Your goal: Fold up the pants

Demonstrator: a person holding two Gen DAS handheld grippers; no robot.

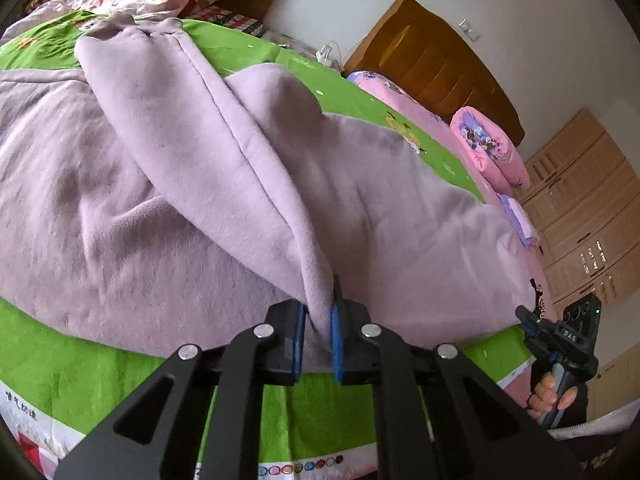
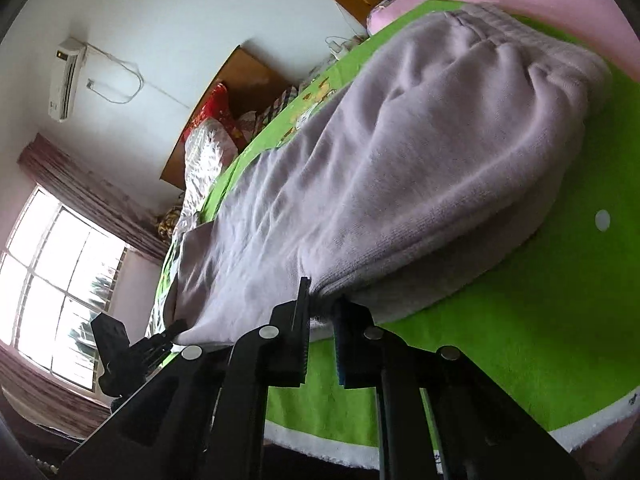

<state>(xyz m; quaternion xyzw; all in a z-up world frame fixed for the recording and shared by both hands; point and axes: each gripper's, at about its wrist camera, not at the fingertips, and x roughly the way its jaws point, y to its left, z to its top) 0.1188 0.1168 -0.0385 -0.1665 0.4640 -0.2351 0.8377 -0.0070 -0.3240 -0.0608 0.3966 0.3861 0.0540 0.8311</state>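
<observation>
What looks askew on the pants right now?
One leg of the lilac pants lies diagonally across the rest instead of lined up, and the fabric beneath is rumpled. Nothing looks torn or spilled.

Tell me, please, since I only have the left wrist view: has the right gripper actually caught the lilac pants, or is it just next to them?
Observer: The right wrist view shows the right gripper shut on the near edge of the lilac pants, at a seam.
Operator: Thank you. Is the rest of that end lying flat?
Observer: It lies bunched on the green blanket, with the gathered waistband at the far end.
Operator: And what lies beyond the left gripper from that side?
Observer: The left gripper holds the same near edge, and behind it is a bright window, which your view lacks.
</observation>
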